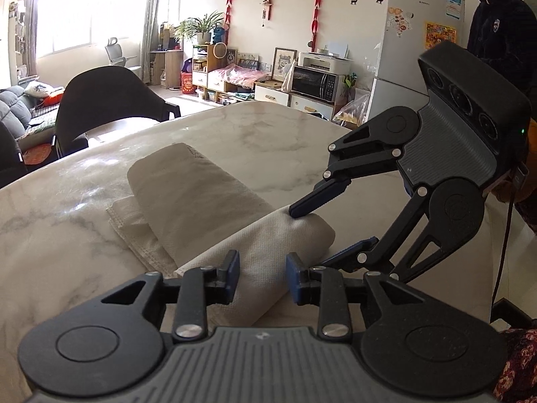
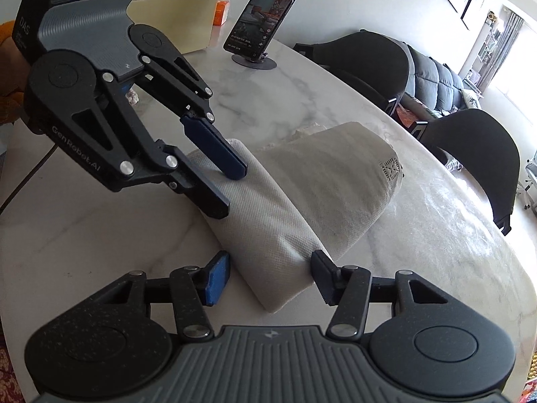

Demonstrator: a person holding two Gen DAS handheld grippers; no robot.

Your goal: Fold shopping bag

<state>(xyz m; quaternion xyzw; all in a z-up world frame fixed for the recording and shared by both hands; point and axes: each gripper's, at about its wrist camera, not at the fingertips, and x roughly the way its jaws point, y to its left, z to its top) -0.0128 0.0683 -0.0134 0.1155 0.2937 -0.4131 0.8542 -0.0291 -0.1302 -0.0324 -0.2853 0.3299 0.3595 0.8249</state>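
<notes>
My shopping bag point(image 1: 201, 201) is a pale woven fabric bundle, folded over itself, lying mid-frame on the marble bench point(image 1: 84, 201) in both views. In the left wrist view my left tongs point(image 1: 262, 277) sit at bottom centre, part open, straddling the near end of the fold; the pads look just clear of the cloth, no real pinch, though the contact line is hard to read. My right tongs point(image 1: 322, 231) come in from the right edge of that view, part open: the upper finger tip presses on top of the fold, while the lower finger is half hidden behind the bag's end, so I can't say if it touches the fabric. The right wrist view gives the reverse: right tongs point(image 2: 272, 277) at bottom centre, open around the bag's near corner, right pad touching or nearly so, left pad apart from it. Left tongs point(image 2: 231, 191) drop in from upper left there, both finger tips down on the bag, gap between them visible. Only the left view shows the loose flat layer of bag sticking out under the fold at centre left, plus a black chair point(image 1: 110, 100) and a person point(image 1: 500, 27) cut off at top right. Only the right view shows a phone on a stand point(image 2: 258, 23) at top centre and the stitched patch point(image 2: 391, 169) on the bag's far end. Bag handles can't be made out.
</notes>
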